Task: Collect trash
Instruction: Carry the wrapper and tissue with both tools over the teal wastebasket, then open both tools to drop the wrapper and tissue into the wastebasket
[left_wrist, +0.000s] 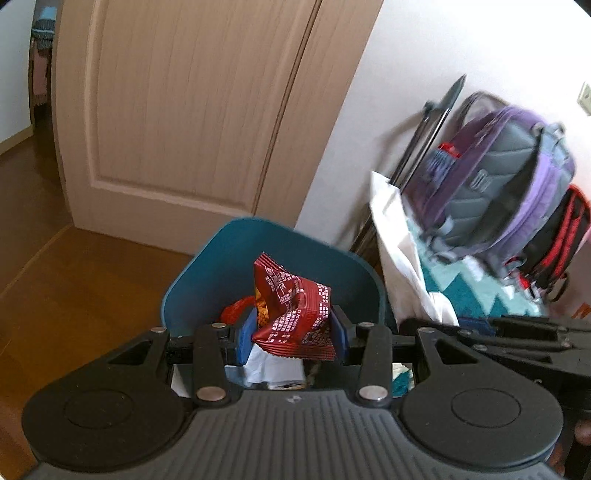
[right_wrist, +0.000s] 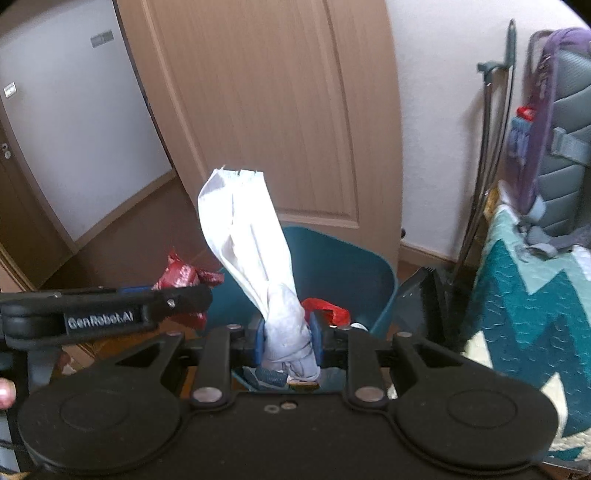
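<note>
Left claw (left_wrist: 293, 339) pinches a red wrapper (left_wrist: 295, 314) over the teal bin (left_wrist: 207, 266). Right claw (right_wrist: 288, 341) pinches a white paper wad (right_wrist: 258, 258) above the same bin, beside the left claw. Bin on wood floor (left_wrist: 74, 280) by door (left_wrist: 184, 110); backpack (left_wrist: 498, 184) to the right.

Crumpled red wrapper (left_wrist: 291, 317) and white paper (right_wrist: 255, 251) above teal bin (left_wrist: 207, 273).

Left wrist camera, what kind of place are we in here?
Probably a room in a home: a wooden door, wood flooring, a purple backpack against the wall, and a teal trash bin.
</note>
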